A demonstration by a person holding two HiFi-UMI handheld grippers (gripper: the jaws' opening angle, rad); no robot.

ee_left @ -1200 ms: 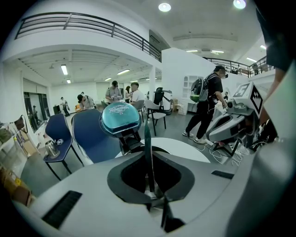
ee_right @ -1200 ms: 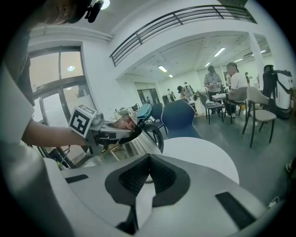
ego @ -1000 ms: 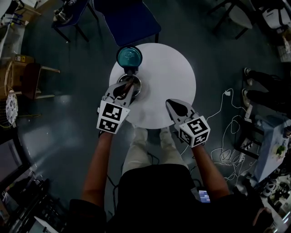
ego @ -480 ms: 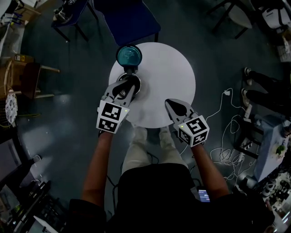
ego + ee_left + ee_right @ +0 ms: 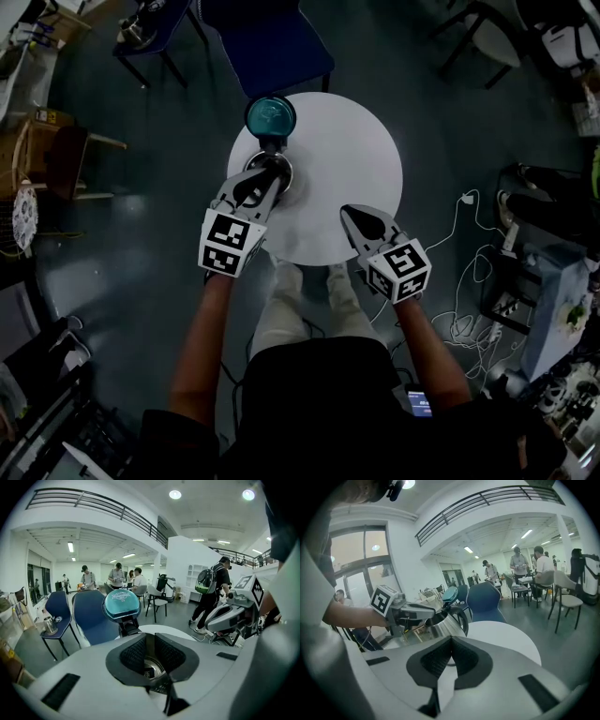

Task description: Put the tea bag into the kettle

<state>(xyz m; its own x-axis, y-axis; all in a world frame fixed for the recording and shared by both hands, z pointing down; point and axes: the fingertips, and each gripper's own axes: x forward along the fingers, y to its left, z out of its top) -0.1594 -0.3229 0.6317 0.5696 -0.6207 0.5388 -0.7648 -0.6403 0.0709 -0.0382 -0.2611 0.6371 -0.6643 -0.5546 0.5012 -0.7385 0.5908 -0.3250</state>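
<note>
A steel kettle (image 5: pixel 283 174) stands at the left of the round white table (image 5: pixel 347 155), its teal lid (image 5: pixel 270 115) flipped open at the far side. My left gripper (image 5: pixel 266 178) hovers right over the kettle's mouth. In the left gripper view its jaws stand a narrow slit apart with nothing between them, and through the slit a small dark tag-like piece (image 5: pixel 149 671) lies on the kettle's shiny bottom (image 5: pixel 158 666). My right gripper (image 5: pixel 355 215) is shut and empty at the table's near right edge, pointing at the kettle (image 5: pixel 446 624).
A blue chair (image 5: pixel 267 42) stands just beyond the table, behind the lid (image 5: pixel 122 604). Further chairs and tables fill the hall, and people stand far off. White cables (image 5: pixel 469 272) trail over the floor to the right. The person's legs are under the table's near edge.
Both grippers have kept their places, the left over the kettle and the right at the table edge. Only the head view has shifted slightly.
</note>
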